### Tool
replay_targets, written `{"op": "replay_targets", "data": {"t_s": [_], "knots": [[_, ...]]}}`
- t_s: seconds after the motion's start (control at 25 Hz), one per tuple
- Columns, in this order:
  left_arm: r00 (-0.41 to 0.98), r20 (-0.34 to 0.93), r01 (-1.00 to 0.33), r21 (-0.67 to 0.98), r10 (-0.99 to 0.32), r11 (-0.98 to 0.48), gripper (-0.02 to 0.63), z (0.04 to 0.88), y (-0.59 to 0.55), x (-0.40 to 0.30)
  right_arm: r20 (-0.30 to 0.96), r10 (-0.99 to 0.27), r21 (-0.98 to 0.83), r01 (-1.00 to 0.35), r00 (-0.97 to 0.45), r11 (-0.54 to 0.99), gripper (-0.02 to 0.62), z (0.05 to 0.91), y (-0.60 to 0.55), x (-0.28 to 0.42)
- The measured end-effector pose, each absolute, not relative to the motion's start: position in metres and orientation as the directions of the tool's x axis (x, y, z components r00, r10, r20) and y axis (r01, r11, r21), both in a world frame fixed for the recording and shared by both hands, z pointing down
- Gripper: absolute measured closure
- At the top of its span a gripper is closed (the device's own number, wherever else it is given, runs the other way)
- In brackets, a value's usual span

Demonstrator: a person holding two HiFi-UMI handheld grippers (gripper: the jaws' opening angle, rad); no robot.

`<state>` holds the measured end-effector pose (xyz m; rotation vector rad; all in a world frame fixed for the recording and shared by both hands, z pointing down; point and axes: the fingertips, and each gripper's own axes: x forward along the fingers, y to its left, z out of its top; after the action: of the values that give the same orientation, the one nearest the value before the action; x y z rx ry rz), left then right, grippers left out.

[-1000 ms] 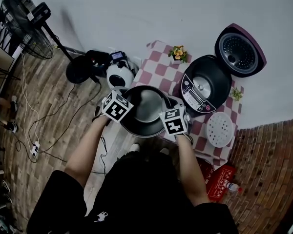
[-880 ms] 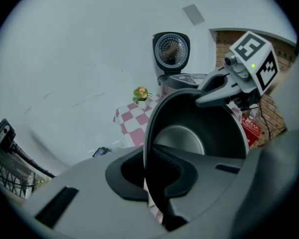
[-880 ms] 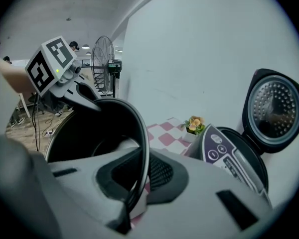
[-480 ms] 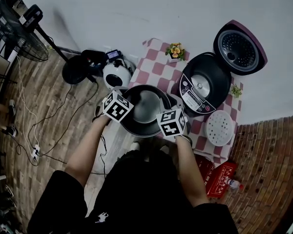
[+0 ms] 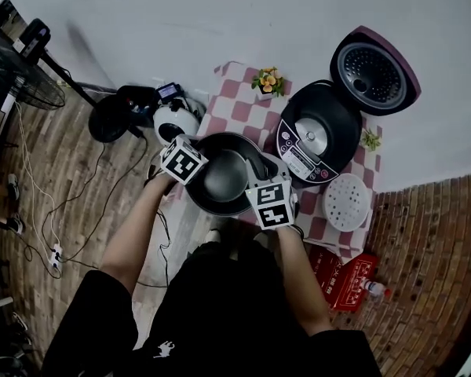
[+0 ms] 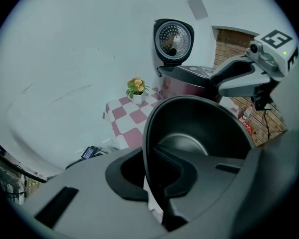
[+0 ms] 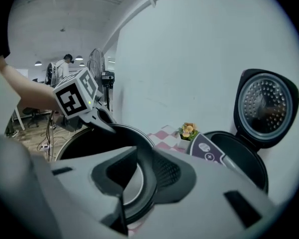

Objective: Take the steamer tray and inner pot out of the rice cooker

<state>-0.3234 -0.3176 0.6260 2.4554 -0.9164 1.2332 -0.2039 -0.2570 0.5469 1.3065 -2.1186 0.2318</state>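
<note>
Now, inner pot (image 5: pixel 224 177), rim tight between jaws of left gripper (image 6: pixel 150 182).

A: What blocked the table (image 5: pixel 237 113)?
B: Inner pot (image 5: pixel 224 177), left edge; rice cooker (image 5: pixel 314 134), lid raised, right; steamer tray (image 5: pixel 346 203), front right; flower pot (image 5: pixel 267 80), rear.
A: Free room?
B: Table lay bare between flower pot and inner pot.

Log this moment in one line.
inner pot out | left tool clamps rim | right tool just opening, rim between | steamer tray on table

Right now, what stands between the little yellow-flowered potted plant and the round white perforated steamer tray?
The black rice cooker, standing open; the head view shows it there.
</note>
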Motion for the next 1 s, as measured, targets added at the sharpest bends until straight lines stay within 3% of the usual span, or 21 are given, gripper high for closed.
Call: {"op": "replay_targets", "data": {"t_s": [0.08, 0.2, 0.52, 0.64, 0.8, 1.0], "knots": [[0.445, 0.8, -0.626, -0.042, -0.402, -0.778, 0.595, 0.632, -0.322, -0.323, 0.587, -0.743, 0.12, -0.873, -0.322, 0.473, 0.512, 0.548, -0.256, -0.201], [0.427, 0.82, -0.626, -0.038, -0.382, -0.779, 0.595, 0.638, -0.33, -0.329, 0.571, -0.745, 0.048, -0.892, -0.345, 0.449, 0.591, 0.545, -0.253, -0.196], [0.482, 0.822, -0.6, 0.059, -0.301, -0.798, 0.587, 0.644, -0.33, -0.327, 0.545, -0.764, -0.014, -0.915, -0.345, 0.403, 0.592, 0.532, -0.241, -0.174], [0.504, 0.812, -0.617, 0.1, -0.294, -0.78, 0.495, 0.637, -0.329, -0.327, 0.531, -0.775, -0.035, -0.923, -0.343, 0.384, 0.592, 0.526, -0.236, -0.165], [0.522, 0.771, -0.659, 0.092, -0.366, -0.746, 0.446, 0.608, -0.325, -0.333, 0.503, -0.787, -0.053, -0.922, -0.356, 0.383, 0.592, 0.515, -0.226, -0.157], [0.509, 0.691, -0.72, 0.015, -0.513, -0.694, 0.443, 0.558, -0.312, -0.338, 0.444, -0.811, -0.094, -0.92, -0.38, 0.379, 0.594, 0.497, -0.212, -0.143]]}}
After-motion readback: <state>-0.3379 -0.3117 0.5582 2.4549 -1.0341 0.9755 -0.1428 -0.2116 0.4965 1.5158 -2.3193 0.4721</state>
